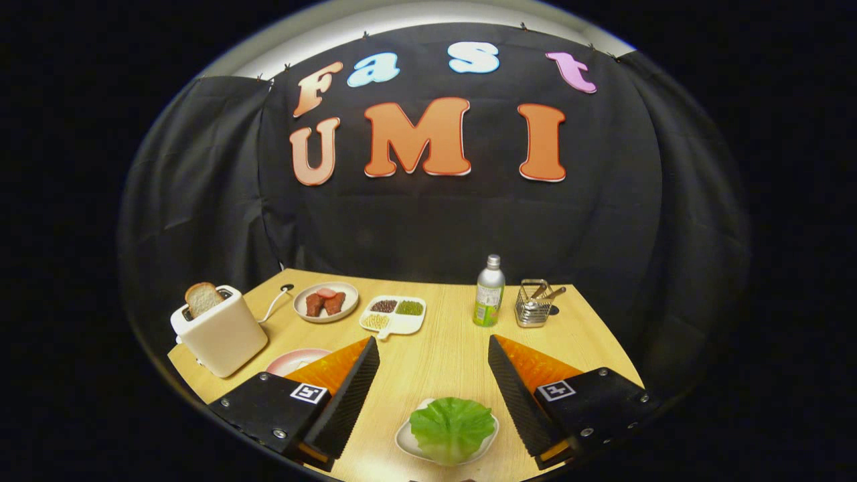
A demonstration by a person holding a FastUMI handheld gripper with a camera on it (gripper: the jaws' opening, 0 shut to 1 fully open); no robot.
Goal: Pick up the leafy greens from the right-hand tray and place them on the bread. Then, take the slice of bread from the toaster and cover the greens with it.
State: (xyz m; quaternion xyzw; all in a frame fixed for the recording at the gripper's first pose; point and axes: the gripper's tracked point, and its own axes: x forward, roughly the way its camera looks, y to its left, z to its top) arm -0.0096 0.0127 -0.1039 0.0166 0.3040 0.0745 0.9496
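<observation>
A green leaf of lettuce (452, 426) lies on a small white tray (406, 442) on the wooden table, low between my two fingers. My gripper (434, 349) is open and holds nothing, its fingertips (370, 348) reaching past the leaf above the table. To the left stands a white toaster (221, 331) with a slice of bread (203, 298) sticking up out of its slot. A pink plate (294, 360) shows just behind the left finger, mostly hidden; what lies on it I cannot tell.
Beyond the fingers stand a plate of sausage slices (326, 302), a divided white dish of beans (393, 314), a green-labelled bottle (489, 291) and a wire basket of utensils (534, 304). The toaster's cord (276, 304) runs toward the back wall.
</observation>
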